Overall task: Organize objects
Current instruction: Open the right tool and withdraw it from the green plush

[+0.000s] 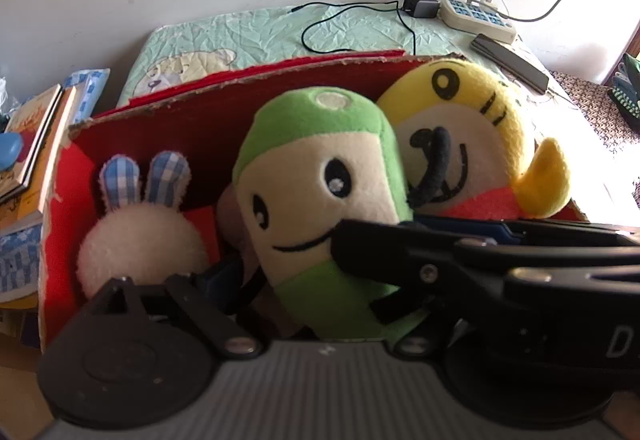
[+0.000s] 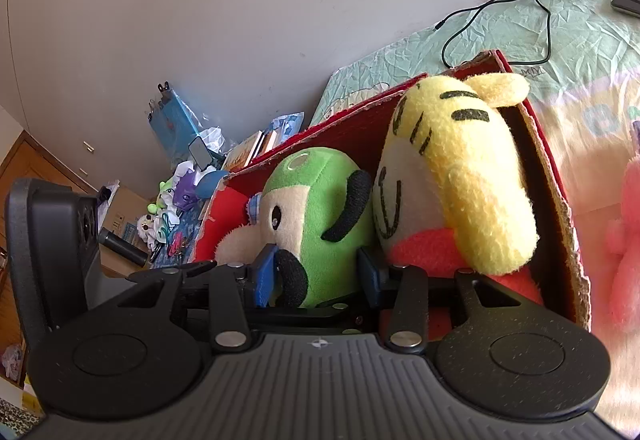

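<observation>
A red cardboard box (image 1: 192,120) on the bed holds three plush toys. A white bunny (image 1: 140,236) with blue checked ears lies at its left. A green-and-cream plush (image 1: 320,176) stands in the middle, and a yellow tiger plush (image 1: 472,144) leans at the right. My right gripper (image 2: 316,274) has its blue pads pressed on both sides of the green plush (image 2: 320,216), beside the tiger (image 2: 460,176). In the left wrist view it reaches in from the right (image 1: 376,234). My left gripper (image 1: 308,292) stands open around the green plush's lower body, its pads apart from it.
The box sits on a mint quilt (image 1: 260,28). Behind it lie a power strip (image 1: 476,18), a black charger (image 1: 420,6) with its cable, and a dark flat device (image 1: 512,60). Books (image 1: 32,144) are stacked at the left. A pink plush (image 2: 624,248) lies right of the box.
</observation>
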The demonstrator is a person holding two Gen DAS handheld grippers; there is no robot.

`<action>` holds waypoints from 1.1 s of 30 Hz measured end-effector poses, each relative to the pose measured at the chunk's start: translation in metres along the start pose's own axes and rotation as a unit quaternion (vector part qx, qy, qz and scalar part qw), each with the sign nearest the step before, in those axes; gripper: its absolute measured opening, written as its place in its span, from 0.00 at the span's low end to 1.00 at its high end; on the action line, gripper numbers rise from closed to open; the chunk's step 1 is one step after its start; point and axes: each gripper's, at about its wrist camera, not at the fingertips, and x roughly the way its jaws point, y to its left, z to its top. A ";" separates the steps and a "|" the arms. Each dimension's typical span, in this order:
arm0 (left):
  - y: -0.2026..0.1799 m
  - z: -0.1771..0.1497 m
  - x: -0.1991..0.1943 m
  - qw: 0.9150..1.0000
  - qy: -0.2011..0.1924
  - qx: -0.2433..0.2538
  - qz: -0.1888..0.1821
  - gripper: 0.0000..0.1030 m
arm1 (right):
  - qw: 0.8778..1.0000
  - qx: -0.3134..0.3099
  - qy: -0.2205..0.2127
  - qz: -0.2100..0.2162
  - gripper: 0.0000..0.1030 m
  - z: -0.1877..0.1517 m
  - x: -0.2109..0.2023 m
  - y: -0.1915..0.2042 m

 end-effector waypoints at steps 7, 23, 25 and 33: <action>0.001 0.001 -0.001 1.000 0.011 -0.013 0.004 0.88 | 1.000 0.010 -0.001 -0.002 0.44 0.000 -0.009 -0.002; -0.005 0.000 -0.019 0.999 0.004 -0.007 0.034 0.90 | 0.999 0.025 -0.018 -0.018 0.37 -0.003 -0.022 -0.004; -0.006 -0.002 -0.021 0.999 0.002 -0.005 0.039 0.91 | 0.999 0.023 -0.020 -0.020 0.37 -0.004 -0.025 -0.002; -0.011 -0.007 -0.041 0.999 -0.014 -0.009 0.051 0.91 | 0.999 0.021 -0.038 -0.024 0.37 -0.010 -0.042 0.004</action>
